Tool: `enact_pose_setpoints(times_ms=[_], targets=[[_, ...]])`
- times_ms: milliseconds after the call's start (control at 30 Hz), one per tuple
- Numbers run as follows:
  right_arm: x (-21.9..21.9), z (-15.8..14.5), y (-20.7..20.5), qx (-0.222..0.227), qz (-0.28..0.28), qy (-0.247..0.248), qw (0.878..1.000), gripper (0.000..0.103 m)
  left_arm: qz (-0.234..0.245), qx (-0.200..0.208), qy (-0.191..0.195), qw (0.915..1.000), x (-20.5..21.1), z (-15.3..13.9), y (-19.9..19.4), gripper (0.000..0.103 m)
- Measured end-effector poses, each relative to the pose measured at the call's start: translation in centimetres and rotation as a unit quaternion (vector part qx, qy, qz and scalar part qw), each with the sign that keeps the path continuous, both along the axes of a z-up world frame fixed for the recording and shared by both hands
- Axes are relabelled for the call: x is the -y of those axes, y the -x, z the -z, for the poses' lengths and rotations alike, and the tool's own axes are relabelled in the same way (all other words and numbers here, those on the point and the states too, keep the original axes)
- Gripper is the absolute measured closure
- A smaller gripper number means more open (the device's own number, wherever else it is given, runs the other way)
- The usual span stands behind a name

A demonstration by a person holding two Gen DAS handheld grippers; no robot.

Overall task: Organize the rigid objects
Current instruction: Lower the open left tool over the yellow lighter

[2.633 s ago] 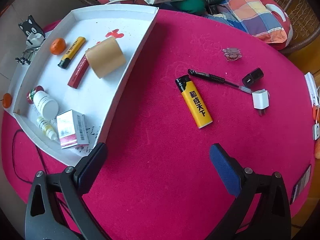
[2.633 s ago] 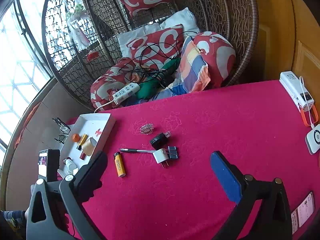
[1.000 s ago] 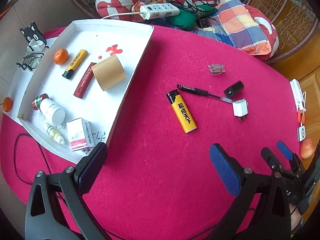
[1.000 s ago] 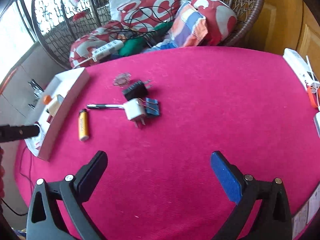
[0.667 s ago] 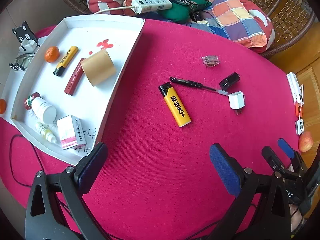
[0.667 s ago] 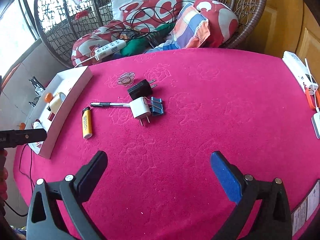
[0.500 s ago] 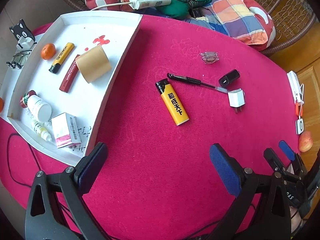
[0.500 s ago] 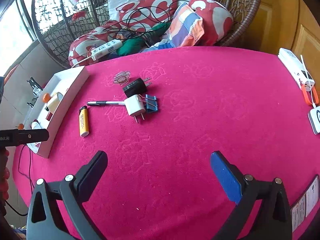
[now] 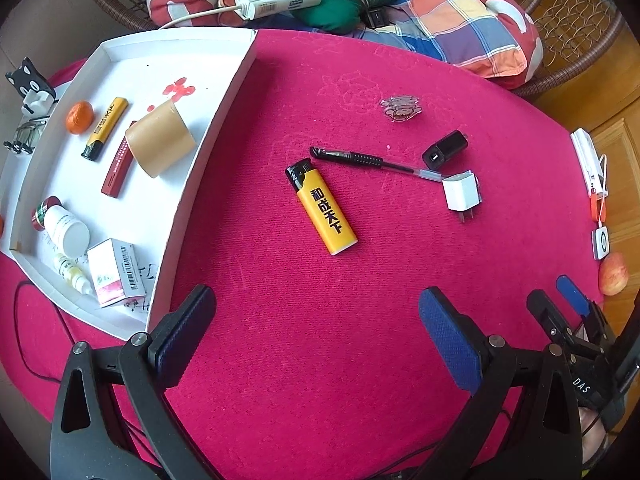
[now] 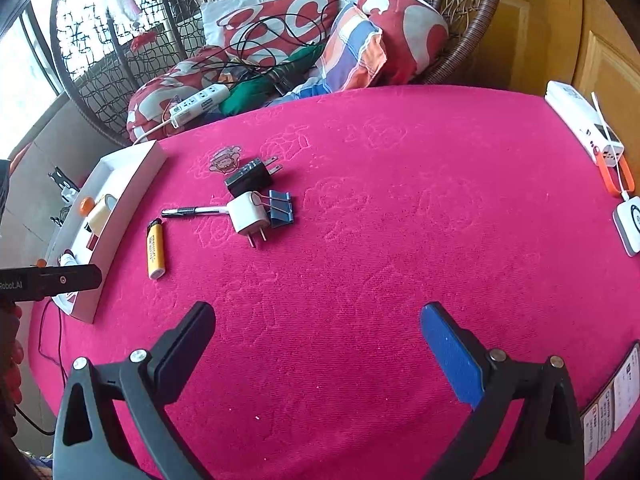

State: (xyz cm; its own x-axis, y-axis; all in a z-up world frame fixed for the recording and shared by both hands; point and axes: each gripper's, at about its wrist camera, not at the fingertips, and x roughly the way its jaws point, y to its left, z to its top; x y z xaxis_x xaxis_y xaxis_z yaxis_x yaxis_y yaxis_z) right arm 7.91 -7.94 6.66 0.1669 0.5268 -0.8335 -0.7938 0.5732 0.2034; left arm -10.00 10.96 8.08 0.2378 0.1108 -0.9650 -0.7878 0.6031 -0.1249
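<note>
Both grippers hover above the red desk [image 9: 320, 360] with jaws spread wide and empty. The left gripper [image 9: 316, 332] points down at the lower centre of its frame; the yellow lighter [image 9: 322, 210] lies at mid-frame, right of the white tray [image 9: 208, 152]. The right gripper [image 10: 318, 340] tilts forward; the white charger [image 10: 248, 216], binder clip [image 10: 282, 208] and pen [image 10: 192, 211] lie left of centre.

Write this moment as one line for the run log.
left hand-held gripper: open, empty | right hand-held gripper: open, empty | lighter, pen, white plug: on cloth, outside tray
</note>
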Motion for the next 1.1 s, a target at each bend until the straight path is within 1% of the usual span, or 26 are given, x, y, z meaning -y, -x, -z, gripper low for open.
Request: enact_pose_setpoints(times_ms=[100, 167, 200, 233, 267, 333, 400, 433, 467, 533, 633, 667, 700, 733, 767, 800, 833, 900, 1000, 1033, 1100], targets=[[0.2, 0.1, -0.4, -0.023, -0.001, -0.023, 0.999, 0.000, 0.002, -0.001, -0.002, 1.0000, 0.1, -0.2, 0.0, 0.001], [0.4, 0.5, -0.9, -0.086, -0.014, -0.079, 0.993, 0.000, 0.003, -0.004, -0.005, 1.0000, 0.1, -0.3, 0.2, 0.001], [0.5, 0.9, -1.2, -0.128, -0.021, -0.108, 0.986, 0.000, 0.003, -0.007, -0.006, 1.0000, 0.1, -0.3, 0.3, 0.001], [0.5, 1.6, -1.6, -0.186, -0.027, -0.146, 0.971, 0.000, 0.002, -0.009, -0.008, 0.9999, 0.1, -0.4, 0.5, 0.001], [0.4, 2.5, -1.9, -0.235, -0.033, -0.172, 0.956, 0.000, 0.000, -0.012, -0.009, 0.9999, 0.1, -0.5, 0.6, 0.001], [-0.1, 4.3, -1.9, -0.297, -0.041, -0.187, 0.935, 0.000, -0.004, -0.017, -0.012, 0.9998, 0.0, -0.7, 1.1, 0.001], [-0.4, 6.1, -1.6, -0.327, -0.044, -0.179, 0.927, 0.000, -0.008, -0.021, -0.017, 0.9996, 0.0, -0.9, 1.4, 0.001], [-0.4, 5.8, -1.2, -0.302, -0.054, -0.193, 0.932, 0.000, -0.009, -0.023, -0.018, 0.9995, 0.0, -1.0, 1.6, 0.001], [-0.5, 5.5, -0.8, -0.289, -0.066, -0.201, 0.933, 0.000, -0.010, -0.025, -0.020, 0.9994, 0.0, -1.1, 1.8, 0.001], [-1.0, 5.6, -0.4, -0.281, -0.077, -0.194, 0.937, 0.000, -0.013, -0.029, -0.020, 0.9993, 0.1, -1.0, 2.0, 0.001], [-1.7, 5.4, 0.7, -0.246, -0.094, -0.172, 0.949, 0.000, -0.009, -0.029, -0.019, 0.9993, 0.5, -0.9, 1.8, 0.001], [-2.0, 5.3, 1.2, -0.223, -0.111, -0.157, 0.956, 0.000, -0.006, -0.028, -0.019, 0.9994, 0.7, -0.9, 1.7, 0.001], [-2.0, 5.1, 1.9, -0.193, -0.136, -0.153, 0.960, 0.000, -0.003, -0.027, -0.018, 0.9995, 0.9, -0.8, 1.5, 0.000], [-1.9, 5.0, 2.5, -0.158, -0.170, -0.151, 0.961, 0.000, -0.001, -0.026, -0.017, 0.9995, 1.0, -0.8, 1.4, 0.001], [-1.7, 4.9, 3.1, -0.131, -0.193, -0.150, 0.961, 0.000, 0.001, -0.025, -0.016, 0.9996, 1.2, -0.8, 1.3, 0.001], [-1.6, 4.8, 3.7, -0.106, -0.211, -0.145, 0.961, 0.000, 0.003, -0.023, -0.016, 0.9996, 1.3, -0.8, 1.1, 0.000], [-1.6, 4.7, 4.3, -0.078, -0.222, -0.130, 0.963, 0.000, 0.006, -0.022, -0.016, 0.9996, 1.4, -0.8, 1.0, 0.001], [-1.7, 4.3, 4.9, -0.042, -0.212, -0.107, 0.971, 0.000, 0.010, -0.023, -0.019, 0.9995, 1.5, -0.9, 0.9, 0.001], [-1.3, 3.0, 4.3, -0.001, -0.198, -0.131, 0.971, 0.000, 0.010, -0.020, -0.020, 0.9996, 1.3, -0.9, 1.0, 0.001], [-1.4, 2.4, 3.9, 0.016, -0.191, -0.133, 0.972, 0.000, 0.010, -0.020, -0.020, 0.9996, 1.3, -0.9, 1.0, 0.001], [-2.0, 2.3, 3.4, 0.044, -0.174, -0.122, 0.976, 0.000, 0.008, -0.018, -0.019, 0.9996, 1.1, -1.0, 1.1, 0.001]])
